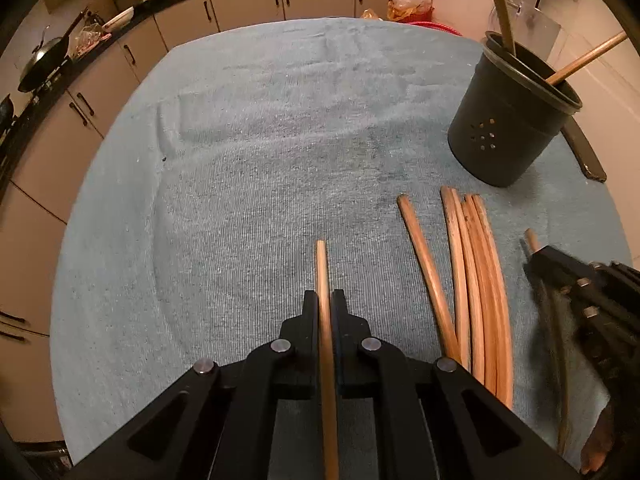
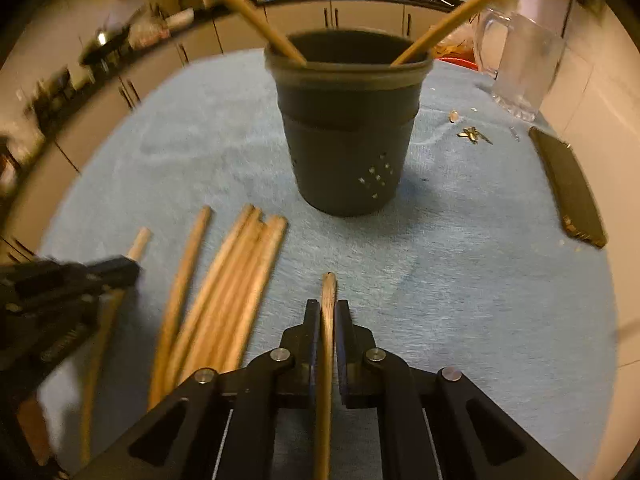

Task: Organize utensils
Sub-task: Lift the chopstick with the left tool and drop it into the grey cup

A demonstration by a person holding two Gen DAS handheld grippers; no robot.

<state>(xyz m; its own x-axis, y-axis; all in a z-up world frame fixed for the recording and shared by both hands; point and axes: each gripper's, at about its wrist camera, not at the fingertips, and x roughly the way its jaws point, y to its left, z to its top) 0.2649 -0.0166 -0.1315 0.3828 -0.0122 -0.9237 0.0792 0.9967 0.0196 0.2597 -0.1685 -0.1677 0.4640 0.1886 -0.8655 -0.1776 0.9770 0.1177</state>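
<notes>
Each gripper is shut on one wooden chopstick. My left gripper [image 1: 325,300] holds a chopstick [image 1: 322,268] above the blue towel; it also shows at the left of the right wrist view [image 2: 124,266]. My right gripper [image 2: 328,312] holds a chopstick [image 2: 329,292] pointing at the black perforated holder [image 2: 344,136]; this gripper shows blurred in the left wrist view [image 1: 536,254]. The holder [image 1: 508,120] has two chopsticks leaning in it. Several loose chopsticks [image 1: 472,280] [image 2: 228,292] lie on the towel between the grippers.
A blue towel [image 1: 260,160] covers the table. A dark phone [image 2: 568,188] lies at the right edge. A glass mug [image 2: 520,60] stands behind the holder, with small debris [image 2: 474,134] near it. Kitchen cabinets and counter run behind.
</notes>
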